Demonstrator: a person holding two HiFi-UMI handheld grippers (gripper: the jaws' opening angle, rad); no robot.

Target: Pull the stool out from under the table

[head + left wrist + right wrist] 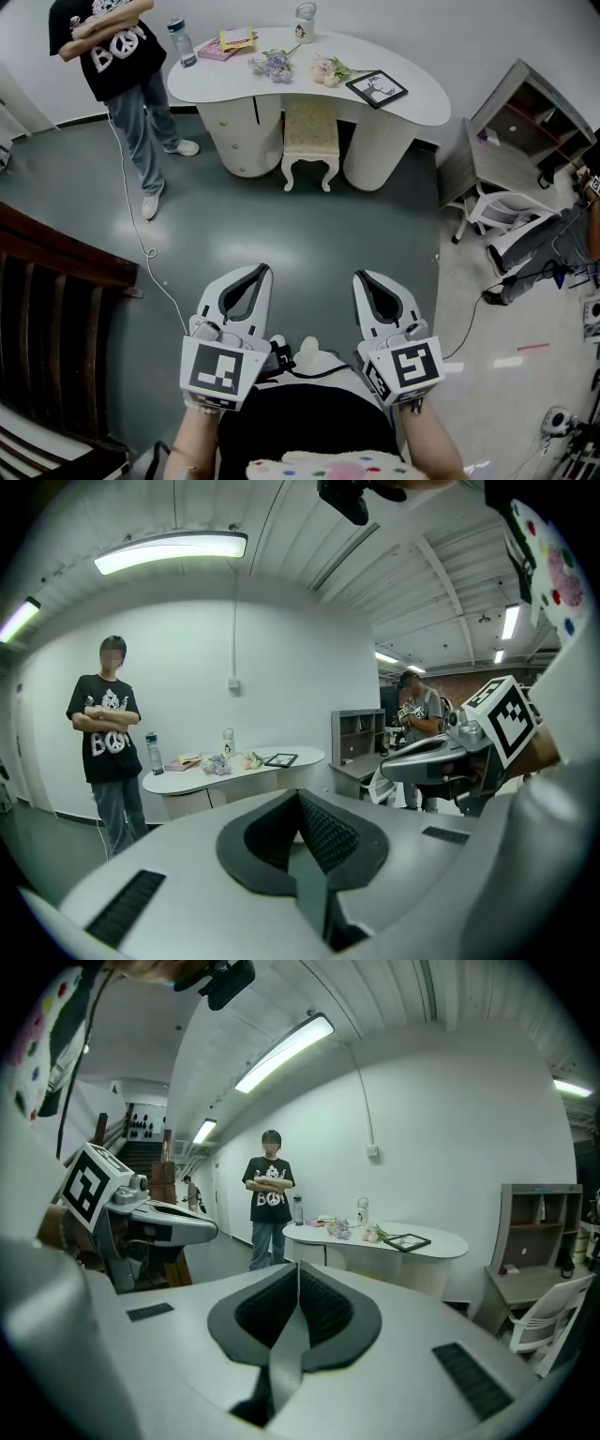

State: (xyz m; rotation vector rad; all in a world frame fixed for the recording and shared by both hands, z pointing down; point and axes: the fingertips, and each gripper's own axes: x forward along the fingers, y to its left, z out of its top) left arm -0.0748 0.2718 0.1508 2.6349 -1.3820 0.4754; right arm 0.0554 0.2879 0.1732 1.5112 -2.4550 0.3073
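Note:
A cream stool point(310, 141) with a cushioned seat and curved legs stands tucked between the two pedestals of the white kidney-shaped table point(422, 103) at the far side of the floor. The same table point(300, 759) point(450, 1239) shows small and distant in both gripper views. My left gripper point(261, 269) and right gripper point(362, 276) are held side by side near my body, well short of the stool. Both are shut, jaws pressed together with nothing between them point(300, 797) point(298, 1267).
A person point(122, 56) with folded arms stands at the table's left end. On the table lie a bottle point(182, 42), books, flowers, a white jug and a framed picture point(377, 88). A grey desk point(497, 159) and white chair point(511, 211) stand right; dark wooden furniture point(56, 309) left.

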